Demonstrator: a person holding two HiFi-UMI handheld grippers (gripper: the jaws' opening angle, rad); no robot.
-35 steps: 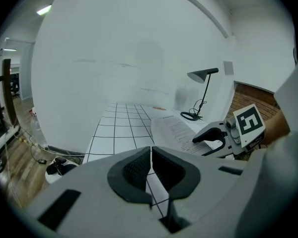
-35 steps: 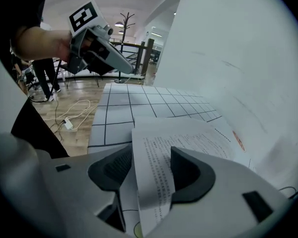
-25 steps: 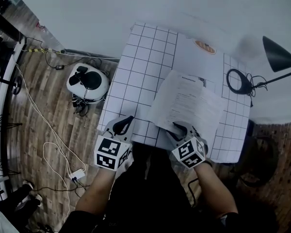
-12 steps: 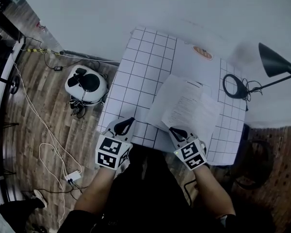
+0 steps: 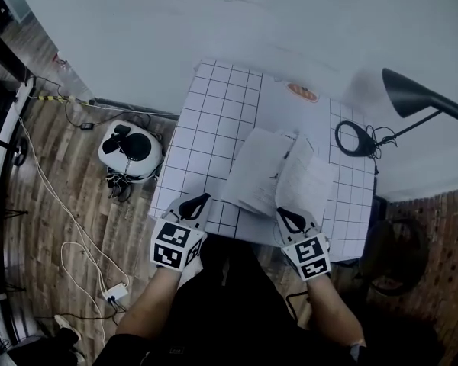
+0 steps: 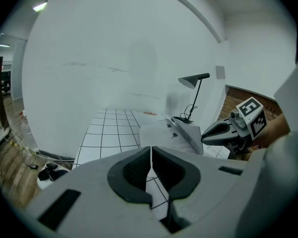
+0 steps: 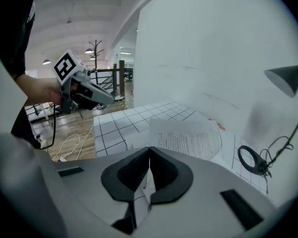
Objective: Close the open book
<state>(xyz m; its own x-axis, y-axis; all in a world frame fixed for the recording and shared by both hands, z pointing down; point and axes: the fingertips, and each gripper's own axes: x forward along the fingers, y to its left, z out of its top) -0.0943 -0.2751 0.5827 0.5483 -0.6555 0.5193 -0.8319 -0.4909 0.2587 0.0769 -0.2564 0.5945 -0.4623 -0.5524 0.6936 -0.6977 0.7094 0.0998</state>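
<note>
Open book [image 5: 259, 170] lies toward the near right corner of the table [image 5: 214, 120], its right-hand leaves standing raised. Right gripper [image 5: 291, 215] pinches their near edge. Left gripper [image 5: 196, 200] is pressed together, empty, at the near edge. Judged light, thin and floppy: hold the outer margin, not mid-page.

- We see open room over the left half of the counter [image 5: 210, 120], left of centre in the frame.
- The book [image 5: 282, 175], one page lifted, blocks the middle.
- A lamp [image 5: 414, 95] and a coiled cable [image 5: 354, 139] crowd the upper right.
</note>
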